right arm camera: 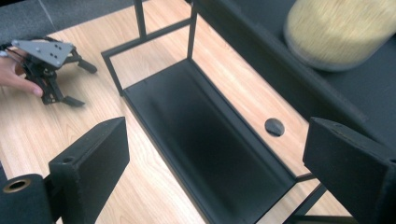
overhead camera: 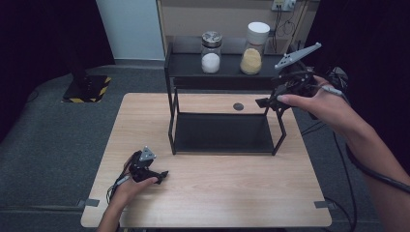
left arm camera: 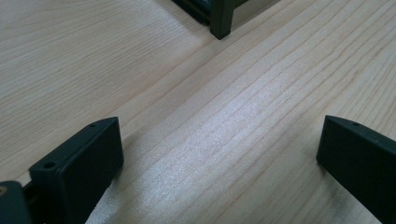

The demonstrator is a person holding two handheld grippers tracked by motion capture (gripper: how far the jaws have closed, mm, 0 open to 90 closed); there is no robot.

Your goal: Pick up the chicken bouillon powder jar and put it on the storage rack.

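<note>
Work in hand: the right gripper (overhead camera: 271, 100) hangs at the right end of the black rack (overhead camera: 221, 133), beside its top shelf, nearest the grain jar (overhead camera: 252, 54); I take that jar as the thing to be fetched.
Right jaws: spread wide, nothing between them; in the right gripper view the grain jar (right arm camera: 339, 32) sits above and beyond the far jaw, well outside the gap.
Left jaws: also wide and empty, low over the bare table (left arm camera: 243, 116), with a rack leg (left arm camera: 221, 21) ahead of them.
Left gripper: (overhead camera: 159, 175) rests near the table's front left, well apart from both jars.
Grain jar: upright on the top shelf, white lid (overhead camera: 258, 31), filled most of the way with yellowish grains.
Salt jar: (overhead camera: 211, 57) just beside it, farther from the right jaws, metal lid, about half full of white powder.
Handling, as a judgement: clear hard walls, probably glass, so stiff, smooth and breakable; the fill makes it fairly heavy for its size and bottom-weighted.
Where to grip: around the straight body, at or just below mid-height, jaws on opposite sides; not on the lid, which may turn or lift off.
Fit: the body looks close to the jaw spread, so the jar should be centred in the gap before closing.
Risks: slipping on smooth walls; knocking the salt jar; tipping if taken high.
</note>
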